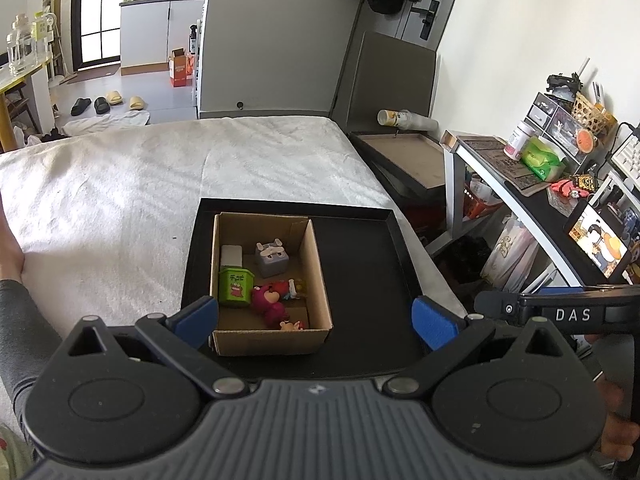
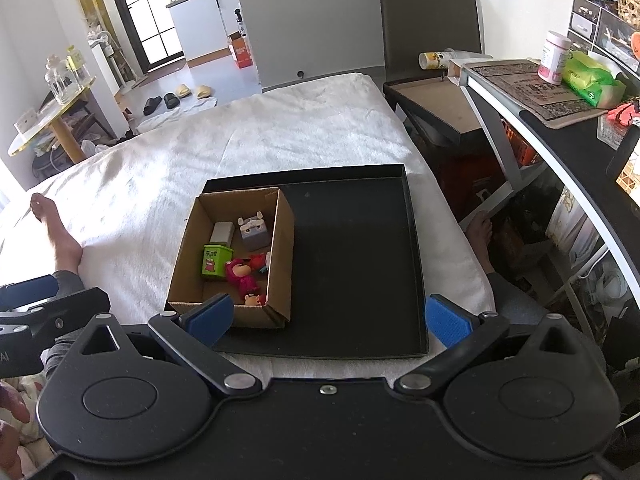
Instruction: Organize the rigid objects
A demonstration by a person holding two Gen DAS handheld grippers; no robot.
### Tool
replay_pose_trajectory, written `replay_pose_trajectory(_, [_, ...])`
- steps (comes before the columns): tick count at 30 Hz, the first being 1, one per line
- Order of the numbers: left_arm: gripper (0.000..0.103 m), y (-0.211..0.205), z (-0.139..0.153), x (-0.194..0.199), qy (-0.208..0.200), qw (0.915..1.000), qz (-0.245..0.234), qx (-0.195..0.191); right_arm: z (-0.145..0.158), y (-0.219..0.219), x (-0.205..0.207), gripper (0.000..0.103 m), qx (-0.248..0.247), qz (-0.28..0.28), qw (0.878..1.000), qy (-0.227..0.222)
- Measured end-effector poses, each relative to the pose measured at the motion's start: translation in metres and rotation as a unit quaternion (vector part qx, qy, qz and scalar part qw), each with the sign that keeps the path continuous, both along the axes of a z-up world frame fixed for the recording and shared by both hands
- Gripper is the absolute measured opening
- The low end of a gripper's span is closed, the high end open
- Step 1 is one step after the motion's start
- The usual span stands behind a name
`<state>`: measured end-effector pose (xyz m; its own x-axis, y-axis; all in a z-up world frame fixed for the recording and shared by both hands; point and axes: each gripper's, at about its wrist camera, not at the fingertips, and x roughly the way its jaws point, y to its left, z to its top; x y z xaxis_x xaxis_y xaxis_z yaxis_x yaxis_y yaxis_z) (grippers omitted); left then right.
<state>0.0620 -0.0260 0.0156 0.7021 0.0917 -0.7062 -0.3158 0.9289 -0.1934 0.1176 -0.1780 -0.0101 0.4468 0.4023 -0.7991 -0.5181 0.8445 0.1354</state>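
Observation:
A cardboard box (image 1: 316,276) (image 2: 280,248) stands in the left part of a black tray (image 1: 360,280) (image 2: 352,256) on the white bed. Inside lie a green bin toy (image 1: 235,285) (image 2: 215,261), a grey cube figure (image 1: 273,259) (image 2: 255,232), a white block (image 1: 232,257) (image 2: 222,232), a pink bear (image 1: 270,302) (image 2: 240,274) and other small figures. My left gripper (image 1: 316,316) is open, held above the tray's near edge with nothing between its fingers. My right gripper (image 2: 328,316) is open too, over the tray's near edge.
The white bed cover (image 1: 140,184) (image 2: 248,136) spreads to the left and back. A person's foot (image 2: 60,236) rests on it at left. A dark side table (image 1: 412,156) and a cluttered desk (image 1: 560,184) (image 2: 560,92) stand to the right.

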Motion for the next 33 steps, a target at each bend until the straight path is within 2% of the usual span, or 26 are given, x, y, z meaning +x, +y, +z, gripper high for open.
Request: replay_pose_trajectory(33, [0.102,0.0030,-0.0013,-0.0002,0.005,1.0000,0.003,0.004,-0.0028,0.0007,-0.0028,0.103,-0.005,0.002,1.000,0.001])
